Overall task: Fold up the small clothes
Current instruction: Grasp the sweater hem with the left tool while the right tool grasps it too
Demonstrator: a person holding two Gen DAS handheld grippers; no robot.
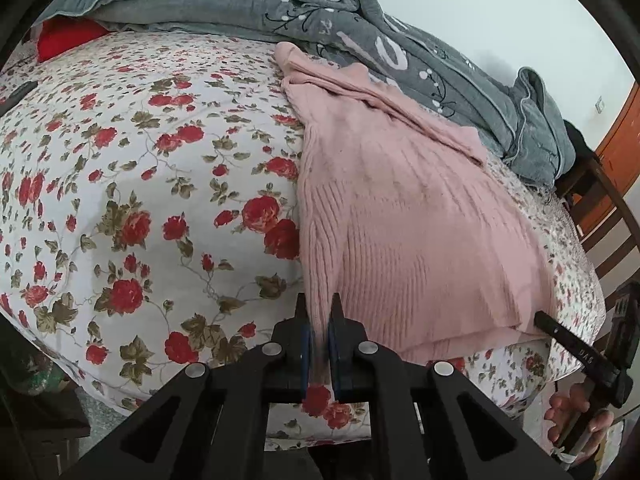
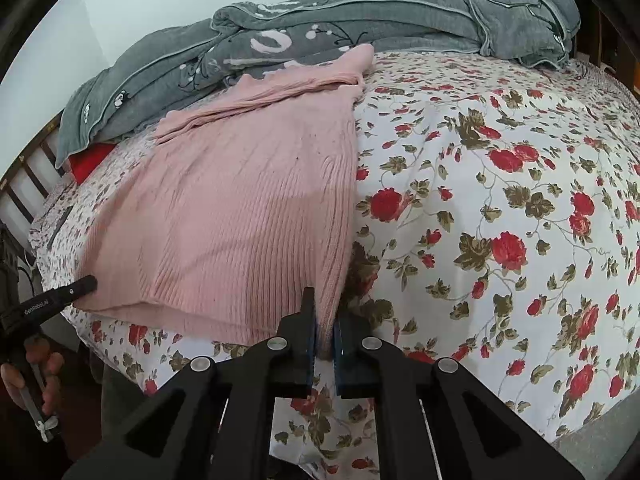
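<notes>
Pink ribbed knit is what we have between our fingers: the sweater (image 1: 408, 216) lies flat on the floral bedsheet (image 1: 132, 184) near the bed's front edge, its far end reaching up against the rumpled grey quilt (image 1: 360, 24). We hold it by its two near corners. Our left gripper (image 1: 319, 312) is clamped on the hem corner that shows on the left of its own view, the fabric pinched into a narrow pleat between the blue pads, and our right gripper (image 2: 325, 312) is closed on the other near corner in the same way; each tool's tip also shows at the edge of the other camera's view. We judge the garment soft, limp and fairly light, with a stretchy rib that will sag in the middle when lifted and drag on the cotton sheet rather than slide freely. The corners look like the right hold, since they keep the hem taut between us. A sleeve (image 2: 256, 100) seems folded across the upper part, and it may slip loose if we lift unevenly.
</notes>
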